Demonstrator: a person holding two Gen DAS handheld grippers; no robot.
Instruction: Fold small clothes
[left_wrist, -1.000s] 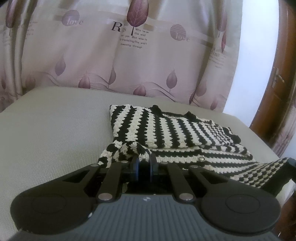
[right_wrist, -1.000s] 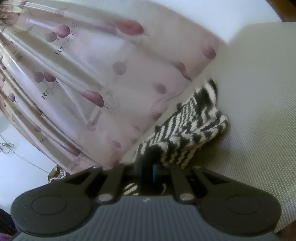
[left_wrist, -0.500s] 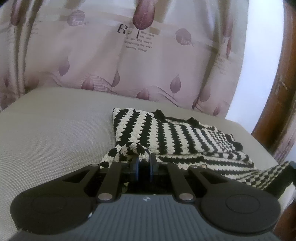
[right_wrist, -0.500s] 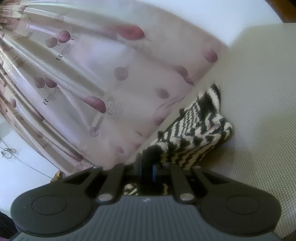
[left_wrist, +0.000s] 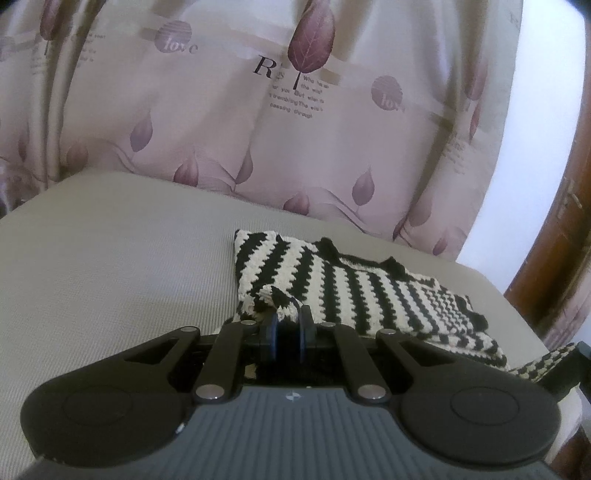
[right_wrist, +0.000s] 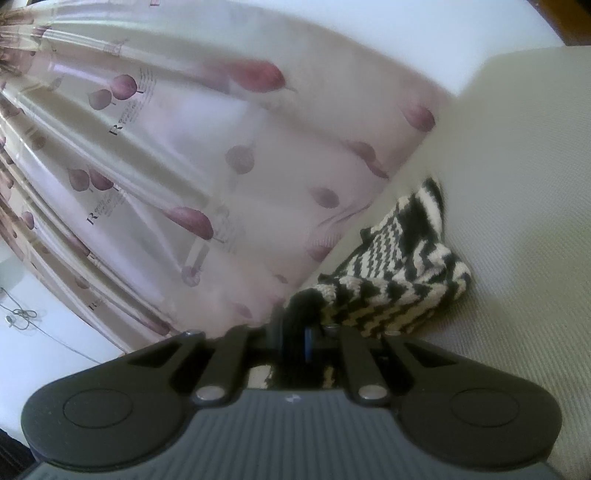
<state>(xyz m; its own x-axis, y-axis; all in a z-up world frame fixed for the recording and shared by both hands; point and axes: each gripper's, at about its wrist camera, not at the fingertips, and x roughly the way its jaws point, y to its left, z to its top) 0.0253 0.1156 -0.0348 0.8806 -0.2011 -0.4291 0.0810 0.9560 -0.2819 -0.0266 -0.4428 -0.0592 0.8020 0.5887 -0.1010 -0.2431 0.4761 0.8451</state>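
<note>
While it lies partly folded on the grey mattress (left_wrist: 110, 266), near the far edge by the leaf-printed curtain (left_wrist: 221, 129), the knitted top (left_wrist: 354, 291) shows bold black-and-cream zigzag stripes and black trim at the neckline. The left gripper (left_wrist: 287, 326) pinches a raised fold of its near edge. The right gripper (right_wrist: 293, 332) clamps a black-edged corner, the knit bunching beside it toward the mattress's right side.
</note>
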